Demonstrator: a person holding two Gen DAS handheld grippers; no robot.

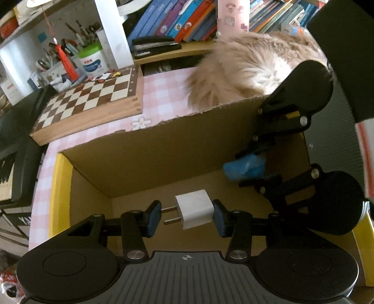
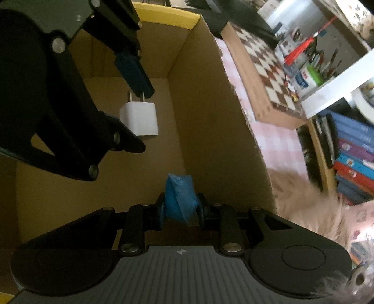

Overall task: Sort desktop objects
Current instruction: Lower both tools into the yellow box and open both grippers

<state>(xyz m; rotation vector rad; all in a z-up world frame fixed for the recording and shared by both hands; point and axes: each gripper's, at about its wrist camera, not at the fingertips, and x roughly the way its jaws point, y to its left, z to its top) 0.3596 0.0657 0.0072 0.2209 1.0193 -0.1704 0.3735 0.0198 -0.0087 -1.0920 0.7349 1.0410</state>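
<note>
A white plug adapter (image 1: 194, 208) with two metal prongs sits between the pads of my left gripper (image 1: 187, 217), held lengthwise over the inside of a cardboard box (image 1: 149, 149). It also shows in the right wrist view (image 2: 139, 121), with the left gripper (image 2: 131, 98) around it. My right gripper (image 2: 180, 208) is shut on a small blue packet (image 2: 178, 198), low inside the same box (image 2: 210, 112). The left wrist view shows the blue packet (image 1: 244, 168) in the right gripper (image 1: 254, 163) at the box's right side.
A wooden chessboard (image 1: 93, 98) lies on the pink checked tablecloth (image 1: 163, 93) beyond the box. A fluffy tan cat (image 1: 245, 70) sits just behind the box's far wall. Shelves with books (image 1: 187, 18) and pen pots (image 1: 91, 58) stand behind. A dark keyboard (image 1: 14, 145) is at left.
</note>
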